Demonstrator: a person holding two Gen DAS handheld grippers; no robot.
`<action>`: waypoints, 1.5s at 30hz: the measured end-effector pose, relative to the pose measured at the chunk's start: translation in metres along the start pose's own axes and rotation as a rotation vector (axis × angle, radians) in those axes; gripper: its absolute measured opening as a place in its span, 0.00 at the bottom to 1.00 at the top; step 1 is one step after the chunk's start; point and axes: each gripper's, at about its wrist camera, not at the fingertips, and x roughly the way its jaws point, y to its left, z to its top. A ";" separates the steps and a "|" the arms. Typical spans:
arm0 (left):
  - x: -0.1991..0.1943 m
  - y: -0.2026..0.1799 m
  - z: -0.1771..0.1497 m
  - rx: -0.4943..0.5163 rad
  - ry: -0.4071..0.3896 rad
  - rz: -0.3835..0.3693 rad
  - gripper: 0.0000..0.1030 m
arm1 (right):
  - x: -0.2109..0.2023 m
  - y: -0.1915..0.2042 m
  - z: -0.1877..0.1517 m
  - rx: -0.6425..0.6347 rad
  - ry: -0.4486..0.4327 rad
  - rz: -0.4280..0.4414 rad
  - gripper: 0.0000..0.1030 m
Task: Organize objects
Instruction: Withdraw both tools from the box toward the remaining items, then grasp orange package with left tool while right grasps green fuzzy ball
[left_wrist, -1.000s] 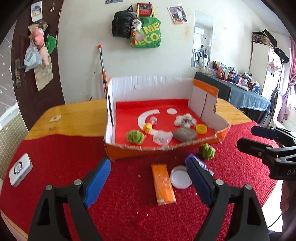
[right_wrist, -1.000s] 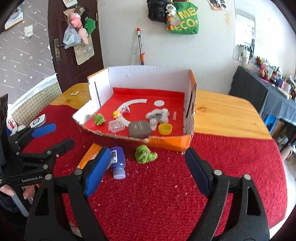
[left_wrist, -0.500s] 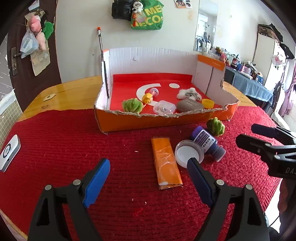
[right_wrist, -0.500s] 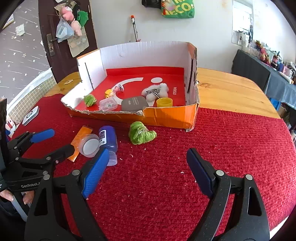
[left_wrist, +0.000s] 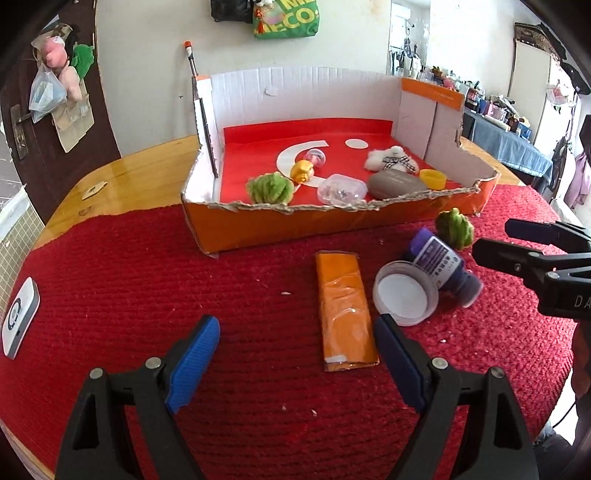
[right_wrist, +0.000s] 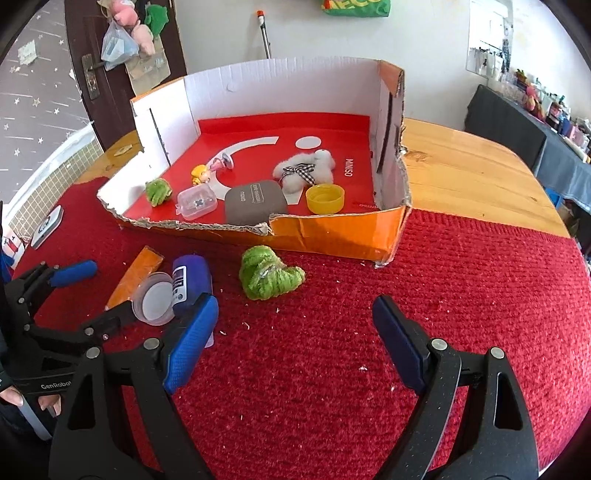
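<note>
- A coarse, ribbed red mat (left_wrist: 147, 277) covers the near part of the glossy wooden tabletop (right_wrist: 480, 173).
- A torn-edged cardboard box (left_wrist: 332, 225), orange outside, white walls, red floor, holds a fuzzy green ball (left_wrist: 269, 188), a clear plastic case (left_wrist: 341, 189), a rounded grey pouch (left_wrist: 397, 183), a yellow cap (left_wrist: 433, 179) and a white plush toy (left_wrist: 391, 158).
- On the mat, near of the box: a flat orange packet (left_wrist: 345, 312), long axis running near to far; a round translucent lid (left_wrist: 404, 297); a purple bottle (left_wrist: 443, 266) lying on its side; a green yarn tuft (right_wrist: 267, 273).
- Left gripper (left_wrist: 297, 363) tilts downward above the packet, jaws wide apart, empty.
- Right gripper (right_wrist: 295, 345) tilts downward near the tuft, jaws spread, empty.
</note>
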 end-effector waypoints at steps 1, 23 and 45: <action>0.000 0.001 0.001 0.001 0.001 0.001 0.85 | 0.001 0.001 0.000 -0.002 0.001 0.000 0.83; 0.007 -0.005 0.014 0.058 -0.012 -0.070 0.57 | 0.024 0.007 0.012 -0.041 0.051 0.034 0.56; -0.004 -0.011 0.012 0.061 -0.036 -0.136 0.29 | 0.016 0.021 0.008 -0.102 0.021 0.067 0.35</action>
